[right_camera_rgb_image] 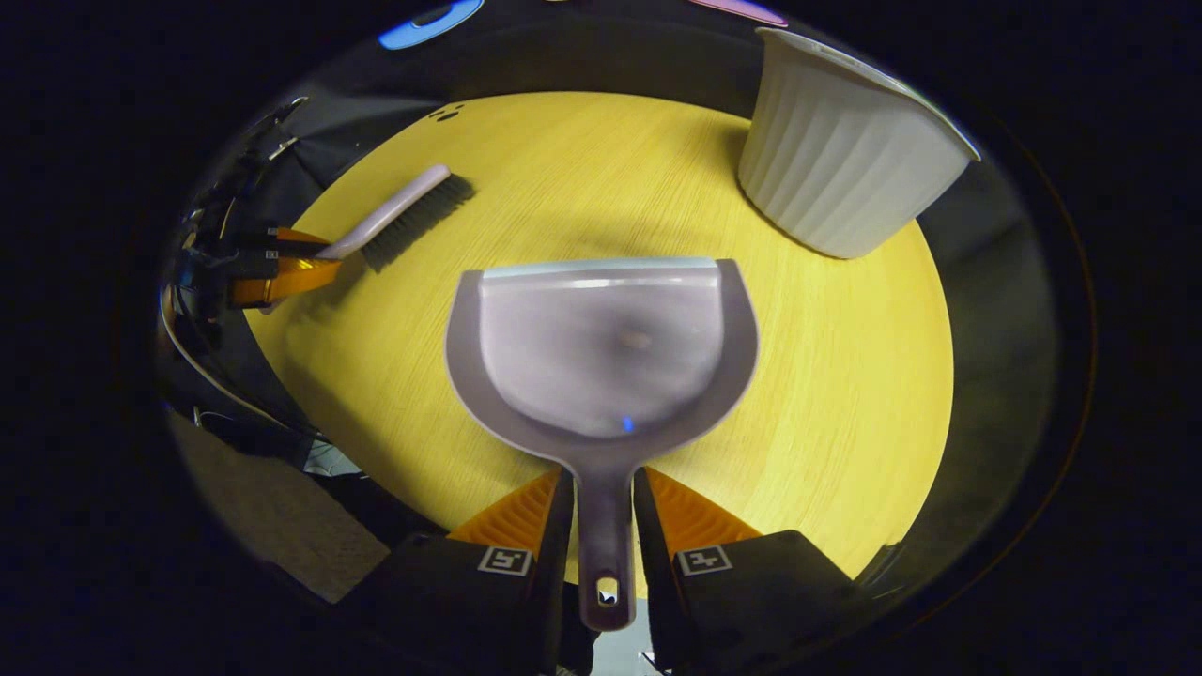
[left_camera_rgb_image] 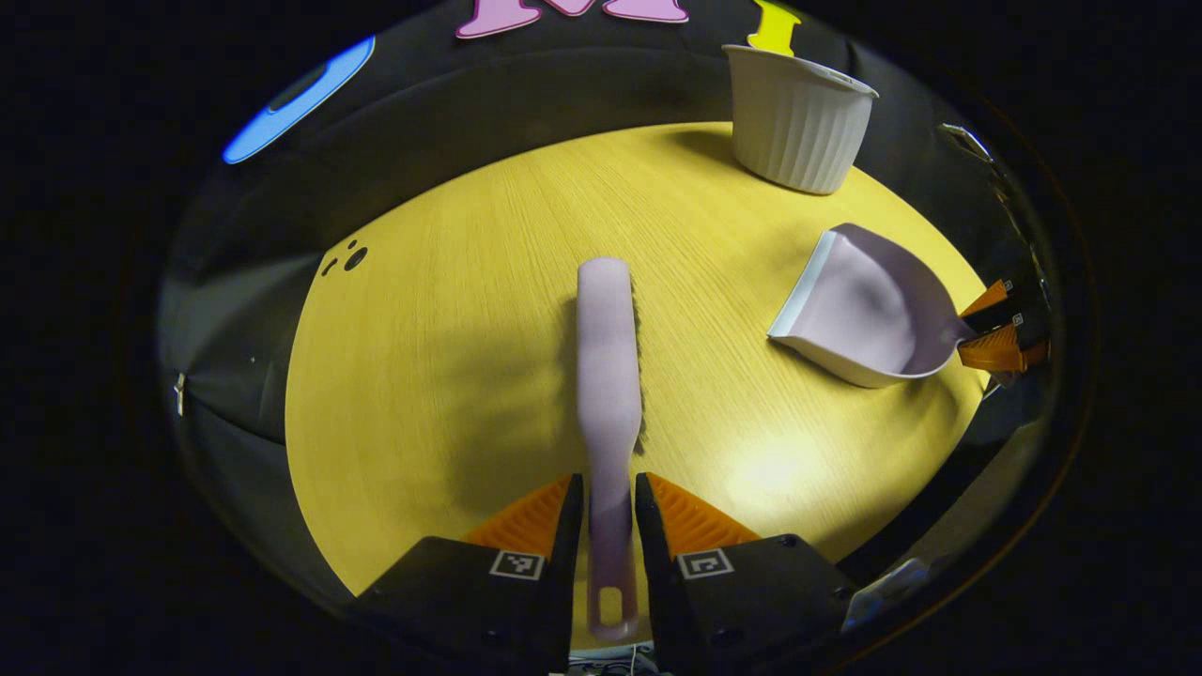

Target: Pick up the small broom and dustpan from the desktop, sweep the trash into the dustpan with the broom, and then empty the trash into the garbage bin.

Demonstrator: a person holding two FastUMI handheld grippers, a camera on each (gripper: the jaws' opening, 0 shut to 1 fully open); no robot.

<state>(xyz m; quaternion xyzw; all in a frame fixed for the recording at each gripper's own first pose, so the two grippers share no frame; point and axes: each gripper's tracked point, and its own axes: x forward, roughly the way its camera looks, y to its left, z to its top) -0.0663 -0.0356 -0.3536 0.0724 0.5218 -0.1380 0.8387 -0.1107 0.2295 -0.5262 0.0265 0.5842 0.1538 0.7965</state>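
A pale lilac broom [left_camera_rgb_image: 608, 347] points straight away from me over the yellow round table [left_camera_rgb_image: 423, 394], bristles to its right side. My left gripper [left_camera_rgb_image: 608, 488] is shut on its handle. The lilac dustpan [right_camera_rgb_image: 601, 347] lies low on the table with its mouth facing away, and my right gripper [right_camera_rgb_image: 604, 481] is shut on its handle. In the left gripper view the dustpan [left_camera_rgb_image: 864, 314] sits at the right with the right gripper [left_camera_rgb_image: 1000, 329] behind it. The right gripper view has the broom [right_camera_rgb_image: 404, 216] and the left gripper [right_camera_rgb_image: 282, 268] at far left. Small dark trash bits [left_camera_rgb_image: 349, 258] lie near the far table edge.
A white ribbed garbage bin [left_camera_rgb_image: 798, 117] stands upright at the table's far right, close ahead of the dustpan in the right gripper view [right_camera_rgb_image: 845, 160]. The table edge curves close behind both grippers. Cables and floor [right_camera_rgb_image: 282, 526] lie below left.
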